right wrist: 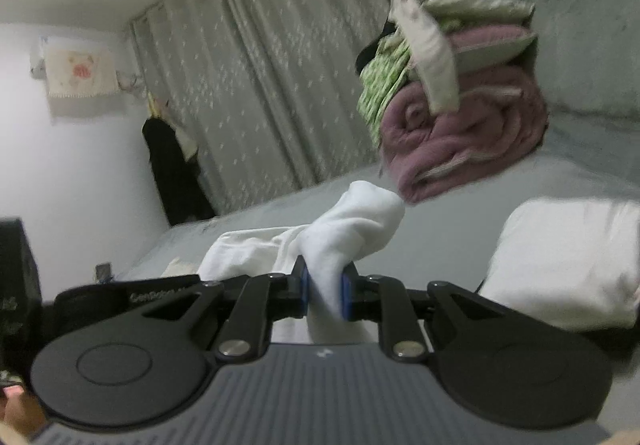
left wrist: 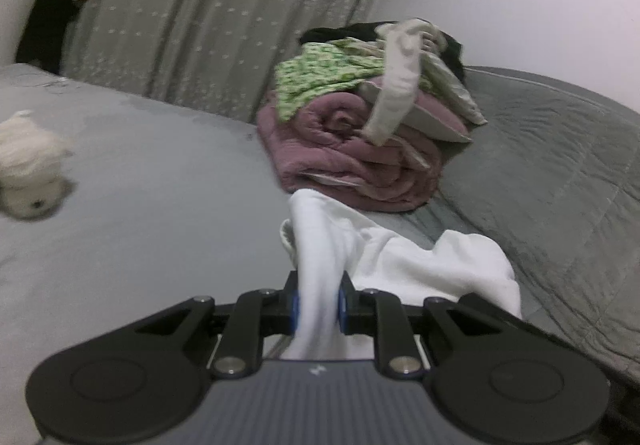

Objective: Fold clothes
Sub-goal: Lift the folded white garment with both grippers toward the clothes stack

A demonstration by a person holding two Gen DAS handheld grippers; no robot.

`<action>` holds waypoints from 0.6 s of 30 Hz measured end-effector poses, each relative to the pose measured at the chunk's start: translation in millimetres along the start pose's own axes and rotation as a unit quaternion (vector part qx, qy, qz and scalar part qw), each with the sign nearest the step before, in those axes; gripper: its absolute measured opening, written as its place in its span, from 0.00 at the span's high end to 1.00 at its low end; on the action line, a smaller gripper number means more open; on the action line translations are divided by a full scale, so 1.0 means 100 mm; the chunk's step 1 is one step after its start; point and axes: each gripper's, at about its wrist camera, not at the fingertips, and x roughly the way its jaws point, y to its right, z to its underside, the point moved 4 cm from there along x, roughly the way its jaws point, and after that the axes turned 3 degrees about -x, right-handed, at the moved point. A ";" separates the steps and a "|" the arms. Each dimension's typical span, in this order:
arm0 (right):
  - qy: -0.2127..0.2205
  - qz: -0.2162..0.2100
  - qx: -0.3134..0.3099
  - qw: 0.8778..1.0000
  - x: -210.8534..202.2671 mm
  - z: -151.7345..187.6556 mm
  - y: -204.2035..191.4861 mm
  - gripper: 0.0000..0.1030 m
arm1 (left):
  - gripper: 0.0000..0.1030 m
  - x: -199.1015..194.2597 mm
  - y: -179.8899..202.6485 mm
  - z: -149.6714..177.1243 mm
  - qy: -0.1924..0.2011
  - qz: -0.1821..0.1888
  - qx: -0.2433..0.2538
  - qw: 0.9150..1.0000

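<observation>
garment: white garment (left wrist: 400, 257), soft knit, lifted over the grey bed (left wrist: 140, 205); the slack part sags toward the bedsheet between the two tools
left gripper (left wrist: 319, 303): jaws narrow, pinched on a bunched edge of the white cloth; blue pads press it from both sides
right gripper (right wrist: 326, 295): jaws narrow, clamped on another bunched edge of the same garment (right wrist: 352, 229)
key relation: cloth runs forward and sideways from each tool to the other, so its long axis likely spans hand to hand; both equally near, each already on it
pose: both tools point slightly below level; right view is tilted, wrist rolled
nearby: clothes pile (left wrist: 360, 117) on a rolled mauve blanket sits ahead, apart from the garment; white pillow (right wrist: 560, 265) at right
next, judged: spread hands apart to tension the cloth, lay flat on bare sheet
</observation>
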 end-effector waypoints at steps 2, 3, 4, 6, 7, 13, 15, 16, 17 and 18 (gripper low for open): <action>0.016 0.003 -0.009 1.000 -0.03 -0.06 0.25 0.81 | 0.83 0.18 0.13 0.01 0.002 0.024 -0.009 1.000; 0.023 0.004 -0.008 1.000 -0.04 -0.09 0.37 0.81 | 0.83 0.28 0.20 0.02 0.003 0.037 -0.013 0.999; 0.030 0.003 -0.002 1.000 -0.05 -0.12 0.49 0.81 | 0.83 0.37 0.27 0.04 0.004 0.050 -0.015 0.999; 0.046 0.003 0.016 0.999 -0.08 -0.16 0.73 0.81 | 0.83 0.51 0.45 0.08 0.007 0.070 -0.007 0.997; 0.056 0.006 0.025 0.998 -0.11 -0.16 0.84 0.81 | 0.83 0.58 0.55 0.10 0.009 0.081 -0.003 0.997; 0.104 0.012 0.079 0.991 -0.25 -0.28 1.29 0.81 | 0.83 0.93 1.08 0.18 0.002 0.125 0.027 0.992; 0.110 0.025 0.090 0.990 -0.29 -0.28 1.41 0.81 | 0.83 1.05 1.21 0.19 -0.005 0.132 0.035 0.991; 0.110 0.032 0.095 0.989 -0.30 -0.27 1.47 0.81 | 0.83 1.11 1.28 0.20 -0.010 0.135 0.040 0.990; 0.110 0.039 0.100 0.988 -0.31 -0.26 1.52 0.81 | 0.83 1.18 1.34 0.21 -0.017 0.137 0.049 0.989; 0.110 0.046 0.105 0.987 -0.32 -0.24 1.58 0.81 | 0.83 1.25 1.40 0.23 -0.023 0.138 0.058 0.988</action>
